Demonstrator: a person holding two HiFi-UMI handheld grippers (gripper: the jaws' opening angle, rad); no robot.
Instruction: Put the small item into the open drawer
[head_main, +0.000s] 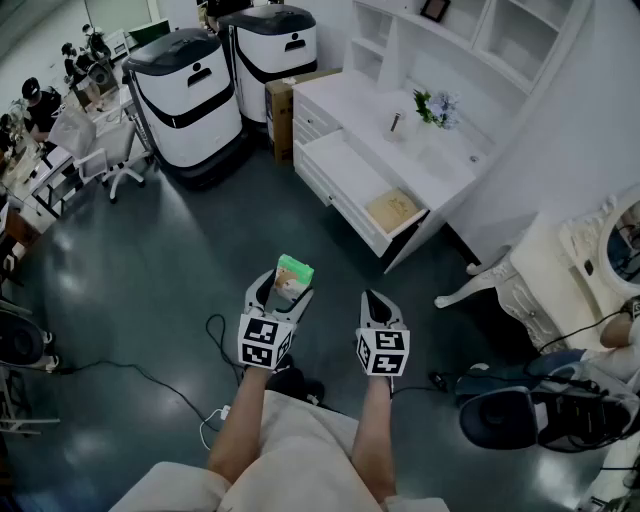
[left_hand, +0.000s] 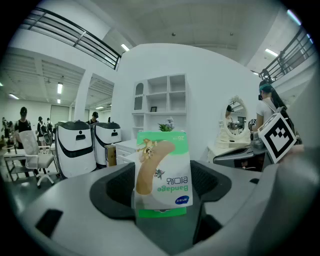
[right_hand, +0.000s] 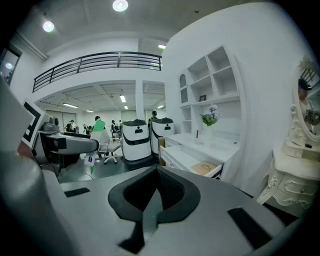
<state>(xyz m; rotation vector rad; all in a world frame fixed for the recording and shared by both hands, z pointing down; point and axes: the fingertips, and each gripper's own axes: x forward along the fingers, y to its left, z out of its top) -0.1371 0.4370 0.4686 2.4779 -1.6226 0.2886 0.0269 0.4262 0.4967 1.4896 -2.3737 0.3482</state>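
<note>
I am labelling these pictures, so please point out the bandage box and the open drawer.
bandage box (left_hand: 162, 170), left gripper view, middle of its printed front.
drawer (head_main: 352, 170), head view, bare part of its bottom.

Bandage packet: the word "Bandage" stands upside down on its white face in the left gripper view. Korean characters sit right beside that word but can't be read. A two-digit number on the green strip at the packet's top looks like 26, unsure. The small blue oval logo is illegible.
</note>
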